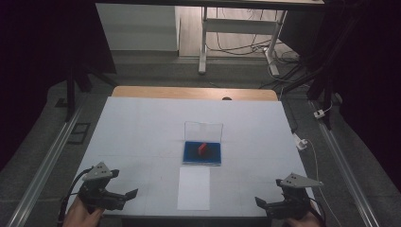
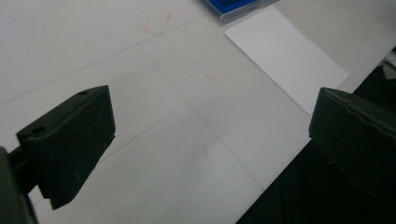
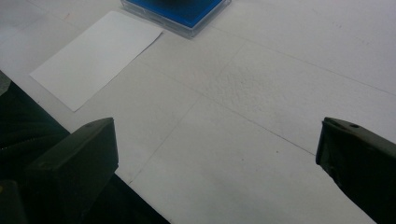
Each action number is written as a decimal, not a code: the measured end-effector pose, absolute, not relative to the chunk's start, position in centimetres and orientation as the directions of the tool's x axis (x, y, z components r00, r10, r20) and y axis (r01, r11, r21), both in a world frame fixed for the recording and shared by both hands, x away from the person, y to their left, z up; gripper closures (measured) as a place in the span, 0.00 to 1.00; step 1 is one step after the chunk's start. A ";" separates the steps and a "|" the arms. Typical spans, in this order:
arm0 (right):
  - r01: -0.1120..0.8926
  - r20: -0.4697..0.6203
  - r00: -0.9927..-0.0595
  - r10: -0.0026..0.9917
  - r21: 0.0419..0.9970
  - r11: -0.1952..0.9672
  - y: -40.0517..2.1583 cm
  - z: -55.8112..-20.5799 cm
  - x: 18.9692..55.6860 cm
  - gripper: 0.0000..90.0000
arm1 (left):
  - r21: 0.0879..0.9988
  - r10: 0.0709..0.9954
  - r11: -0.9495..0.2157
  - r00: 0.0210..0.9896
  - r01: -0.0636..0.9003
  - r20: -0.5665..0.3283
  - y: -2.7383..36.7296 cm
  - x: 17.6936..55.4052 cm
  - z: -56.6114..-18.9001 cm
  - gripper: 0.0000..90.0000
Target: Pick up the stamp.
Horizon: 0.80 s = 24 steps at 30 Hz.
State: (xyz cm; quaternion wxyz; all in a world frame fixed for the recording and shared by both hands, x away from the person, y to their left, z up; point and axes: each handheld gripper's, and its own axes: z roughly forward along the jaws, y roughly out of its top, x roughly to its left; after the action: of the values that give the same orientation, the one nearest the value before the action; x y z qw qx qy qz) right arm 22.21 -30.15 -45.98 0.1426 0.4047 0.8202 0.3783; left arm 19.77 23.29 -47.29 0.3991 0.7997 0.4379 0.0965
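Note:
A shallow blue tray (image 1: 202,153) with a clear upright lid (image 1: 203,131) sits at the middle of the white table; a small red block (image 1: 202,148) rests in it. A white sheet of paper (image 1: 194,188) lies in front of it, near the table's front edge. My left gripper (image 1: 127,196) is at the front left corner, open, jaws wide apart over bare table. My right gripper (image 1: 262,202) is at the front right corner, open and holding nothing. The blue tray's corner (image 2: 233,7) and the paper (image 2: 285,56) show in the left gripper view, as do the tray (image 3: 180,11) and paper (image 3: 95,58) in the right.
The white tabletop (image 1: 142,137) has a wooden strip (image 1: 194,92) along its far edge. Metal rails (image 1: 42,165) run along both sides on the floor. A white desk frame (image 1: 236,28) and cables (image 1: 302,142) lie beyond and to the right of the table.

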 end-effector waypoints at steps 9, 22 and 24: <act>0.554 0.064 -0.636 0.769 0.731 0.398 -30.1 -46.0 22.2 0.00 | 0.741 0.741 -0.330 0.647 0.585 -0.182 21.4 22.3 -46.9 0.00; 0.556 0.066 -0.635 0.769 0.731 0.396 -30.1 -46.0 22.2 0.00 | 0.751 0.703 -0.376 0.695 0.543 -0.150 18.8 25.2 -46.8 0.00; 0.556 0.066 -0.635 0.769 0.730 0.396 -30.0 -46.0 22.3 0.00 | 0.748 0.699 -0.380 0.698 0.544 -0.153 18.3 25.7 -46.7 0.00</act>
State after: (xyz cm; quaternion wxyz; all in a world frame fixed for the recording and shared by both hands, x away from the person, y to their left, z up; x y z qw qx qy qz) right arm 22.25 -30.04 -46.01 0.1424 0.4026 0.8234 0.3738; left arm 25.73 18.30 -46.74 0.4103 0.8252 0.3767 0.0944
